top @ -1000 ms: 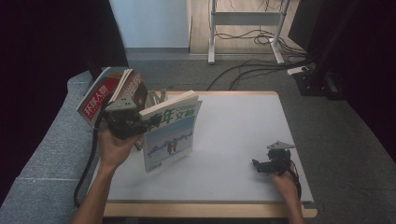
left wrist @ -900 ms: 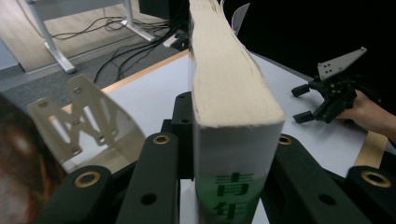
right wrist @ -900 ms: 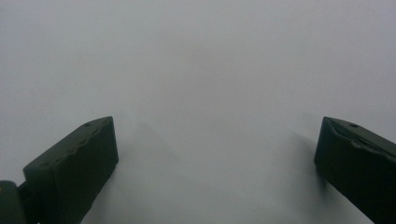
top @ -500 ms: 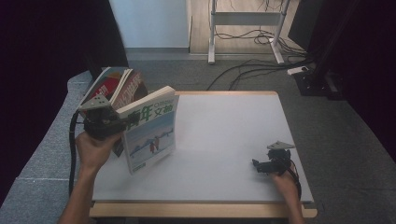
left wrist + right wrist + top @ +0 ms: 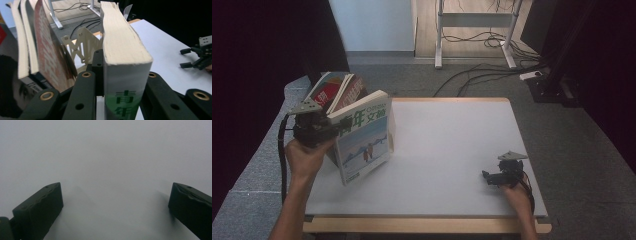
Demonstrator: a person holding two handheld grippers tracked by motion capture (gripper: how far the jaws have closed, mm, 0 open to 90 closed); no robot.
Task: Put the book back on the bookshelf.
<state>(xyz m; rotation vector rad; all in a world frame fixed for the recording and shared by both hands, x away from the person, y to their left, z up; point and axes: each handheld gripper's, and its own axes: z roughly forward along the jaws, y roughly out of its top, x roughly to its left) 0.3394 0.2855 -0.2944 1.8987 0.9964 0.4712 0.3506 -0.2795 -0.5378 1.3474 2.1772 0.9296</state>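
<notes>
Step in hand: thick paperback magazine carried upright toward the leaning books at the table's left edge.
Left gripper: jaws clamped on the magazine's spine end; fore-edge pages face up.
Right gripper: jaws spread wide, nothing between them, resting on the table near its right front corner.
Technique (judgement): keep the magazine vertical, slide it beside the stack against the white bookend, release only once supported.
Legible writing: green characters "青年文摘" on cover; "青年" on spine.

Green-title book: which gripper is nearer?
Left. The left gripper is clamped on the green-title book at the table's left edge; the right gripper rests open, far across the table.
</notes>
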